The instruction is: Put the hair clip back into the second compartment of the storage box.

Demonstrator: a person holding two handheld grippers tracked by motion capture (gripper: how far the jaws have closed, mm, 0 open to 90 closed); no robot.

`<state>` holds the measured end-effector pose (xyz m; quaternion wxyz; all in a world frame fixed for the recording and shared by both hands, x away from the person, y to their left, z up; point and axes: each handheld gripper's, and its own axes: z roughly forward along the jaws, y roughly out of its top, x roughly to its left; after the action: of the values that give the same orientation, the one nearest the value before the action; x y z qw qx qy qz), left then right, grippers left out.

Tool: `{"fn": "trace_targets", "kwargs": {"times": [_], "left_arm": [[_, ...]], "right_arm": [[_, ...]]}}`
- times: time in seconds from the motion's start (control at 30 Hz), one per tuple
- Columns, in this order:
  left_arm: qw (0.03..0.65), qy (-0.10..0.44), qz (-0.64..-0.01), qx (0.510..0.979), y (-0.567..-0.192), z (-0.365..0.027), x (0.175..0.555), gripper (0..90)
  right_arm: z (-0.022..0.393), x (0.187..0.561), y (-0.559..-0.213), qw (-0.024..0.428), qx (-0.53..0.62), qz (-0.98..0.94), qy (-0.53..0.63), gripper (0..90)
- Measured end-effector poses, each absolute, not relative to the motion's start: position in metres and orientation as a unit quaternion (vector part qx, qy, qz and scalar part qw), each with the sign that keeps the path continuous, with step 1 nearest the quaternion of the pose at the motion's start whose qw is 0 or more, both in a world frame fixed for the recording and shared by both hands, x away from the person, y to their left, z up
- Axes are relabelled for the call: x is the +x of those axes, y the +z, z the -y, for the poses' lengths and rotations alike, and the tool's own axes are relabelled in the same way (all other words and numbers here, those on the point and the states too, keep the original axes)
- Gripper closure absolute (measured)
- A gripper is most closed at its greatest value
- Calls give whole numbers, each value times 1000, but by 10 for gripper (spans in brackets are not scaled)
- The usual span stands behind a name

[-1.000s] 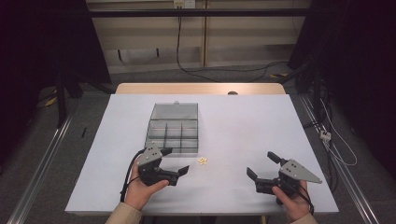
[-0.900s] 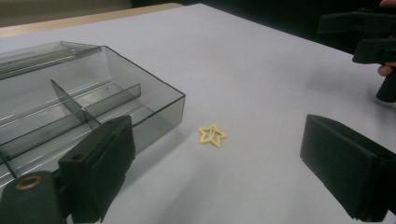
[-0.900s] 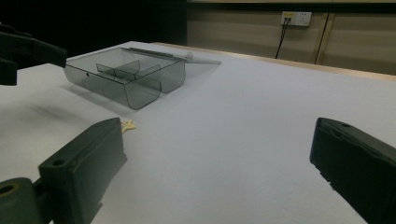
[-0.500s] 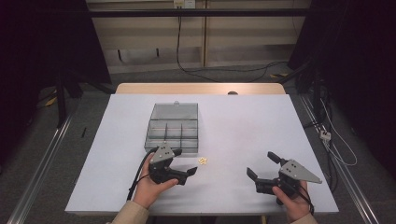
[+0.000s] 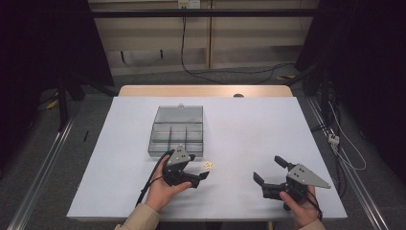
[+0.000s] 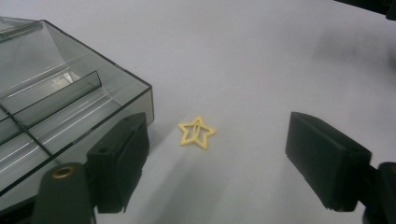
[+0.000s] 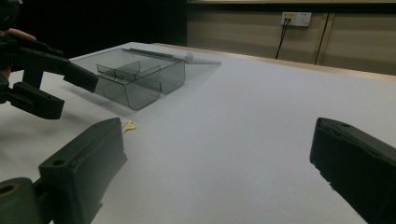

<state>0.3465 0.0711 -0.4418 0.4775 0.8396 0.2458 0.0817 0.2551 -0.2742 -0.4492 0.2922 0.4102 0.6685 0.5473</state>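
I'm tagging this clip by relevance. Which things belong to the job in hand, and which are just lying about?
Likely in the job:
star, lying between the open jaws of the left gripper
clear box, lid open
right gripper, open, waiting

Just about:
wall socket
floor cables

No readable text, label, brand, number or sign on any surface; none legible
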Motion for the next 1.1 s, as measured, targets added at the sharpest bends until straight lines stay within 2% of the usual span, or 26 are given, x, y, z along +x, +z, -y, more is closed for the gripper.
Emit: {"fn": "trace_targets", "kwargs": {"times": [0.1, 0.23, 0.3, 0.33, 0.67, 0.97, 1.1], "left_arm": [[472, 80, -244, 843, -444, -67, 349, 254], [459, 78, -242, 851, -449, -60, 354, 356], [449, 79, -247, 855, -451, -58, 355, 372], [446, 80, -246, 857, -452, -57, 356, 425], [421, 81, -234, 873, -459, -47, 366, 613], [407, 90, -231, 879, -461, -39, 371, 646], [408, 76, -228, 881, -462, -40, 373, 661]], "right_arm": [[274, 255, -449, 292, 410, -669, 548, 27], [274, 255, -449, 291, 410, -669, 548, 28], [274, 255, -449, 291, 410, -669, 548, 28], [274, 255, -449, 291, 408, -668, 549, 28], [274, 255, -449, 290, 408, -670, 549, 33], [275, 254, -449, 289, 408, -668, 551, 34], [274, 255, -449, 289, 407, -669, 551, 34]]}}
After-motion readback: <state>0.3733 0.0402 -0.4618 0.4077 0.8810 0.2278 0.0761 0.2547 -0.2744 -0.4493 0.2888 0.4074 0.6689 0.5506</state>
